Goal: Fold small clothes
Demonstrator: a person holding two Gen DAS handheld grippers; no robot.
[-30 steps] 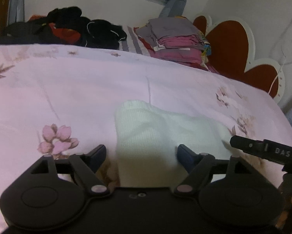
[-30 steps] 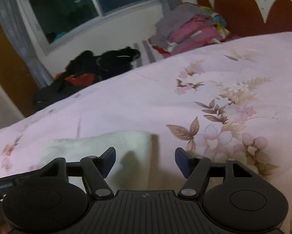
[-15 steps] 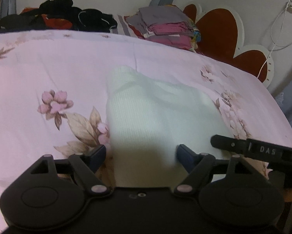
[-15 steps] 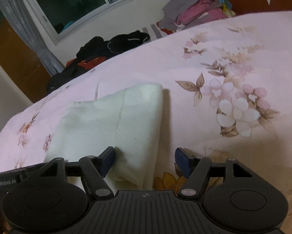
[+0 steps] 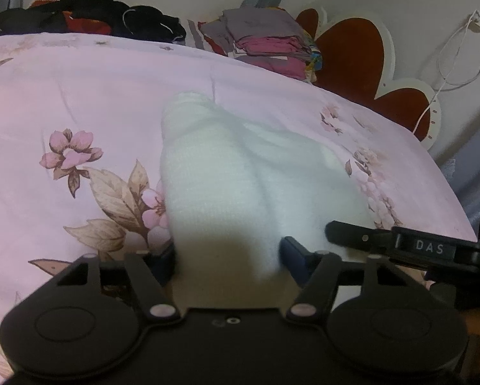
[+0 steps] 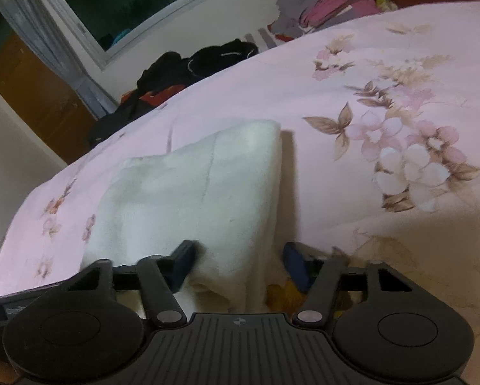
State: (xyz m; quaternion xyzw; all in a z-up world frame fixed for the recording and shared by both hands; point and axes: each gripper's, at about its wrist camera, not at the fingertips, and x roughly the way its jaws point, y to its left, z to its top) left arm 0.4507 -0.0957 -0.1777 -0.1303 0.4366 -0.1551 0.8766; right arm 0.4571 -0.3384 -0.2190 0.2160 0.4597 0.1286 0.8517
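White knitted garment point(image 5: 240, 173) lies on the pink flowered bedspread point(image 5: 79, 96). Left tongs point(image 5: 228, 256) and right tongs point(image 6: 238, 261) have just been closing, each straddling a near corner, pads not yet pressing.

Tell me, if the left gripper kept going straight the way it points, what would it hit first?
Probably the white garment. The left gripper points down at its near edge, which already lies between the jaws that have just been closing; under it is the flowered bedspread.
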